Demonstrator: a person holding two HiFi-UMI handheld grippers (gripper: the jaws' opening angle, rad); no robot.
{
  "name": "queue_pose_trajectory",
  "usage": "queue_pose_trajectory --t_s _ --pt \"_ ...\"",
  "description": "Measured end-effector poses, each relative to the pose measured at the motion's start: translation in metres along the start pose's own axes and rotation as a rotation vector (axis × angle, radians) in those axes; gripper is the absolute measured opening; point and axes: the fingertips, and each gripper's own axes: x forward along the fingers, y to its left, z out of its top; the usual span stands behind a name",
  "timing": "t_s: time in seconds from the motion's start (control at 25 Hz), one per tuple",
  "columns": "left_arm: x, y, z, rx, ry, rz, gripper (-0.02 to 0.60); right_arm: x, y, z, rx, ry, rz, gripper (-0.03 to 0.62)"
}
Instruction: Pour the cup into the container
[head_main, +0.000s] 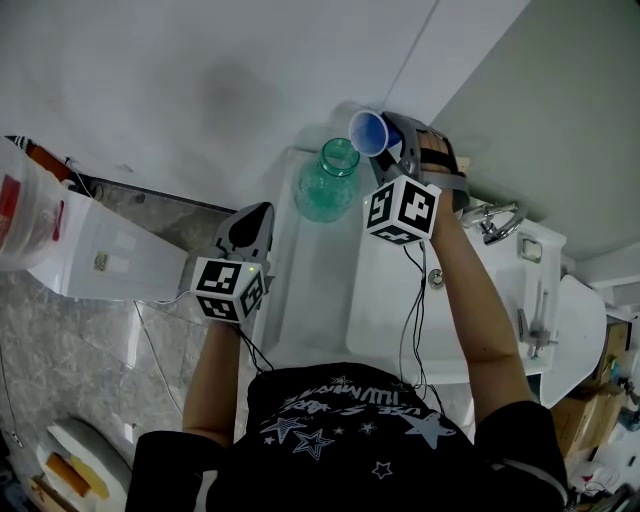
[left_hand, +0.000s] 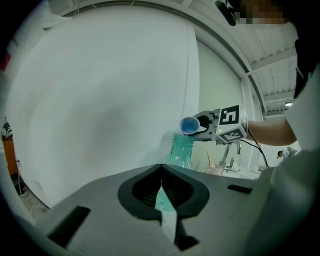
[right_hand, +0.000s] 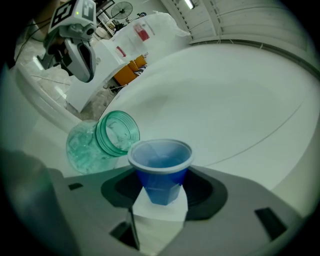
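My right gripper (head_main: 395, 140) is shut on a small blue cup (head_main: 368, 132). The cup is tipped sideways, its white rim just above the mouth of a green glass jar (head_main: 326, 185) that stands on the white ledge. In the right gripper view the cup (right_hand: 161, 165) sits between the jaws, with the jar (right_hand: 97, 140) just to its left. Seen from the left gripper view, the cup (left_hand: 190, 125) leans over the jar's neck (left_hand: 182, 150). I cannot tell whether anything is flowing. My left gripper (head_main: 250, 225) hangs to the left of the jar, short of it, jaws together and empty.
A white wall rises right behind the jar. A chrome tap (head_main: 490, 218) and a white sink top (head_main: 400, 300) lie to the right. A clear plastic bag (head_main: 20, 210) sits far left, with a white cabinet (head_main: 110, 250) and floor below.
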Motion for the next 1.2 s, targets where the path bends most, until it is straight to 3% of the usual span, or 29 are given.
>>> queue_pose_trajectory --t_s 0.36,0.8,1.2 --pt "0.0 0.0 -0.001 -0.002 -0.001 -0.003 0.012 0.001 0.005 -0.001 0.039 0.0 0.016 0.244" --pt "0.003 0.0 -0.001 -0.006 -0.004 -0.008 0.012 0.0 0.003 -0.001 0.177 -0.026 0.054 0.242" --pt "0.008 -0.011 0.001 -0.011 -0.005 -0.038 0.012 -0.009 0.002 -0.012 0.451 -0.069 0.088 0.244"
